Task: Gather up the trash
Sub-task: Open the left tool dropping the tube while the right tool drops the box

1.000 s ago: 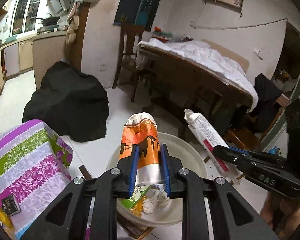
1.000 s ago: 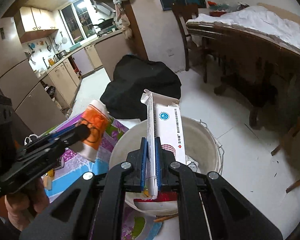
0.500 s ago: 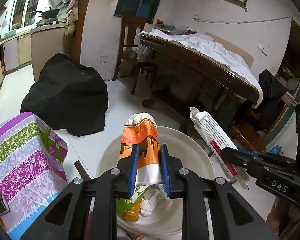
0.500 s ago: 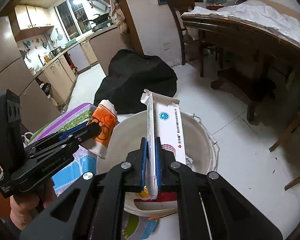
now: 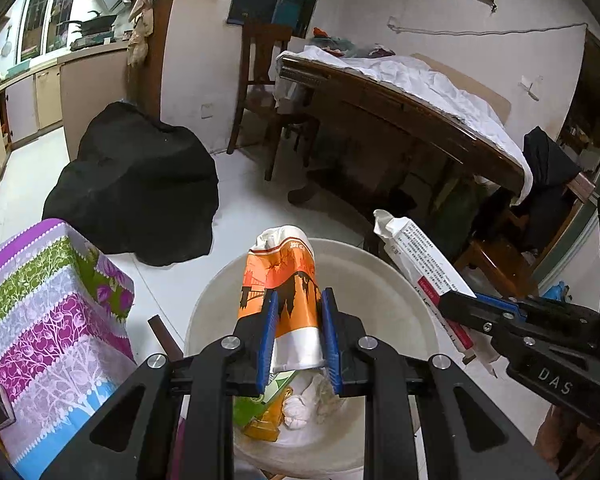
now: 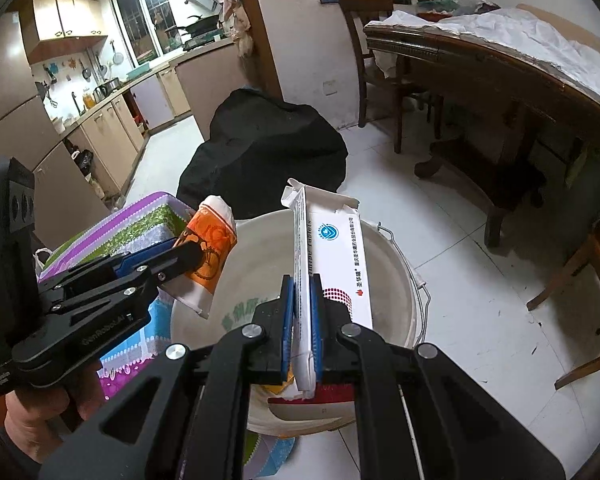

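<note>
My left gripper is shut on a crushed orange-and-white paper cup and holds it above a cream bucket. The cup also shows in the right wrist view. My right gripper is shut on a flattened white medicine box over the same bucket. The box shows in the left wrist view, at the bucket's right rim. The bucket holds a green packet and crumpled white tissue.
A table with a purple, green and blue flowered cloth stands left of the bucket. A black covered heap lies on the white floor behind. A dark wooden table with a white sheet and chairs stand to the right.
Both grippers have moved forward and over the bucket with their loads. The bucket now sits more fully beneath them. Both grips are unchanged.
</note>
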Demonstrator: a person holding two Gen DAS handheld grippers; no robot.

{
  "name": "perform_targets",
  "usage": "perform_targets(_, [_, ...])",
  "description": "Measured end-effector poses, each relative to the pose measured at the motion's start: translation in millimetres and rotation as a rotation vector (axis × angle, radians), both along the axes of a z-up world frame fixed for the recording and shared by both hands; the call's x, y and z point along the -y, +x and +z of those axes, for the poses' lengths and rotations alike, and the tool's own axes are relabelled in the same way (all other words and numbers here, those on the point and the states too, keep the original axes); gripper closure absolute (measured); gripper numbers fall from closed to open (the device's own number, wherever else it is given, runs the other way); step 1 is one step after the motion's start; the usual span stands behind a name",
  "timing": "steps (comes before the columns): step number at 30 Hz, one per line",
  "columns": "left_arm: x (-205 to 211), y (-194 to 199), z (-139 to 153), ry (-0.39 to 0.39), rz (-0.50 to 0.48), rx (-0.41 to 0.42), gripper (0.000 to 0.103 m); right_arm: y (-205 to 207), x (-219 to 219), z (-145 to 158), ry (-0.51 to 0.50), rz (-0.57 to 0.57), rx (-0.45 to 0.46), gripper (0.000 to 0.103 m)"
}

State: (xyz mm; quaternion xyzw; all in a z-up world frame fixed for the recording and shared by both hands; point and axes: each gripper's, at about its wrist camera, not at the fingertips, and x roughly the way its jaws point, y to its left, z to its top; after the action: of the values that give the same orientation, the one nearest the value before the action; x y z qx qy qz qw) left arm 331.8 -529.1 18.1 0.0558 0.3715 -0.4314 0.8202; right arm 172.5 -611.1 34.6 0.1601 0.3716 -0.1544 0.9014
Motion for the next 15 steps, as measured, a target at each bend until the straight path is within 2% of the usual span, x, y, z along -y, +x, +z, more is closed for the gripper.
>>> perform_targets(4, [0.2, 2.5, -4.0, 0.004, -0.005, -0.001, 0.076, 0.2, 4.6, -1.3, 0.023, -0.006, 0.009, 0.092])
perform_targets(6, [0.7, 3.7, -4.4, 0.007, 0.000, 0.001, 0.076, -3.8, 8.1, -1.5, 0.032, -0.023, 0.027, 0.066])
perform_targets(7, [0.2, 4.8, -4.8, 0.010, 0.005, 0.000, 0.076, -6.2, 9.7, -0.8, 0.032, -0.029, 0.037, 0.062])
perform_targets(15, [-23.9, 2.0, -2.1, 0.014, 0.028, 0.016, 0.075, -31.3, -1.5, 8.0, 0.038, -0.009, 0.105, 0.062])
